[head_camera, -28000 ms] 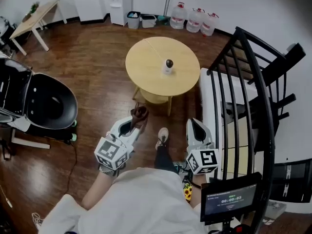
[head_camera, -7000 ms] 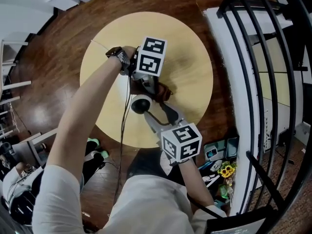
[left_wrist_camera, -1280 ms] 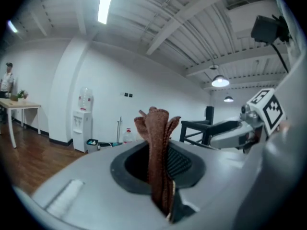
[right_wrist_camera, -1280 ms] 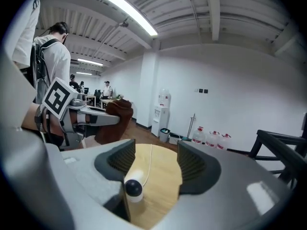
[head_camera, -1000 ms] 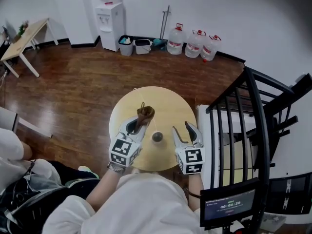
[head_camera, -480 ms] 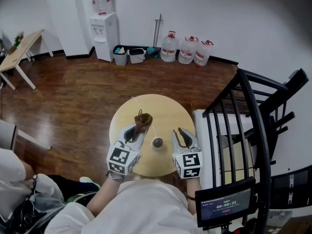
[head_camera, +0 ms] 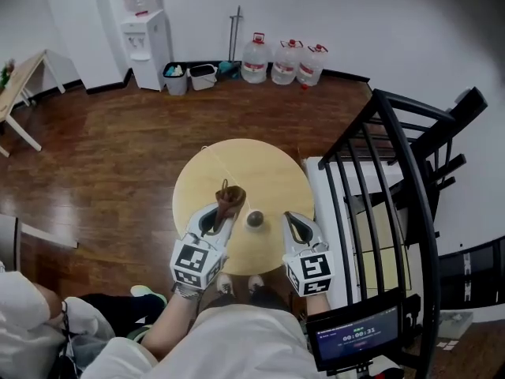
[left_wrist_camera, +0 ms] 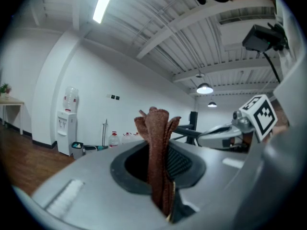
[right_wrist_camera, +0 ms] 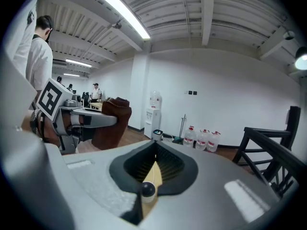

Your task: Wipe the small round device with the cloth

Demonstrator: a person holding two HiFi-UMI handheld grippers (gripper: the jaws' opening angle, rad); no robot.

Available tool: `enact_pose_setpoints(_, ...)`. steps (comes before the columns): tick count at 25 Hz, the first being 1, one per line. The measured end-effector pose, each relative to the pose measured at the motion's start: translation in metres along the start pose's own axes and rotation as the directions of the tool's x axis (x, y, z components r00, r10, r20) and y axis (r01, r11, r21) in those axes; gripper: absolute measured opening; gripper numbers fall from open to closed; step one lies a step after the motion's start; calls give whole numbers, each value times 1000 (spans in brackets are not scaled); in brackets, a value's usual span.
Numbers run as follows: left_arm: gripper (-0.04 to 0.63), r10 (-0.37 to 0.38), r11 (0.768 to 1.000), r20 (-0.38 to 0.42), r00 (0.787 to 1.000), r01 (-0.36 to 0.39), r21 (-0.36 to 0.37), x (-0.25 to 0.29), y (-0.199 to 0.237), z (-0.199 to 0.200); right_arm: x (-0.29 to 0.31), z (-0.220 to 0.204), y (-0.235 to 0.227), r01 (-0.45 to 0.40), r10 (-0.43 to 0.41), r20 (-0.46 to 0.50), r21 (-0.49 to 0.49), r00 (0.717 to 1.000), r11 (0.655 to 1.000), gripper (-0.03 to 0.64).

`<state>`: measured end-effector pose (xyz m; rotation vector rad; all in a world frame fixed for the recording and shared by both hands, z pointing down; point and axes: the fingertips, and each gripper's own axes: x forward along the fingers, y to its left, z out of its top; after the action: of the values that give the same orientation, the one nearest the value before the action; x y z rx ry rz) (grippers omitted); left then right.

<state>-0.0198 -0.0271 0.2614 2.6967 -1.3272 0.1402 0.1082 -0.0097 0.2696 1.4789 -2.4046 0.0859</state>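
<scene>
The small round device [head_camera: 254,219], dark on top with a pale base, stands on the round wooden table [head_camera: 260,168] near its front edge. My left gripper [head_camera: 218,210] is just left of it, shut on a bunched brown cloth [head_camera: 230,197] that sticks up out of the jaws; the cloth [left_wrist_camera: 156,143] fills the left gripper view's middle. My right gripper [head_camera: 294,219] hangs to the right of the device, apart from it. Its jaws have just been closing and now meet with nothing between them; the device [right_wrist_camera: 147,189] shows beyond the thin slit between them.
A black metal railing [head_camera: 394,180] and a white ledge [head_camera: 327,212] run along the table's right. A water dispenser [head_camera: 144,34], bins and water bottles [head_camera: 284,60] line the far wall. A screen [head_camera: 355,334] sits low at right. People stand far off [right_wrist_camera: 96,91].
My right gripper's jaws have gone from wide apart to shut, with nothing in them. The left gripper still holds the cloth. Both hands have shifted slightly beside the device.
</scene>
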Motion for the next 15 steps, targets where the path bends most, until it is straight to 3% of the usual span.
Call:
enact_pose_setpoints(8, 67, -14, 1000, -11, 1000, 14, 10, -12, -10, -10, -15, 0, -1, 7, -9, 49, 44, 999, 999, 3)
enact_pose_setpoints(15, 67, -65, 996, 9, 998, 65, 56, -31, -55, 9, -45, 12, 9, -41, 39, 108, 13, 993, 999, 5)
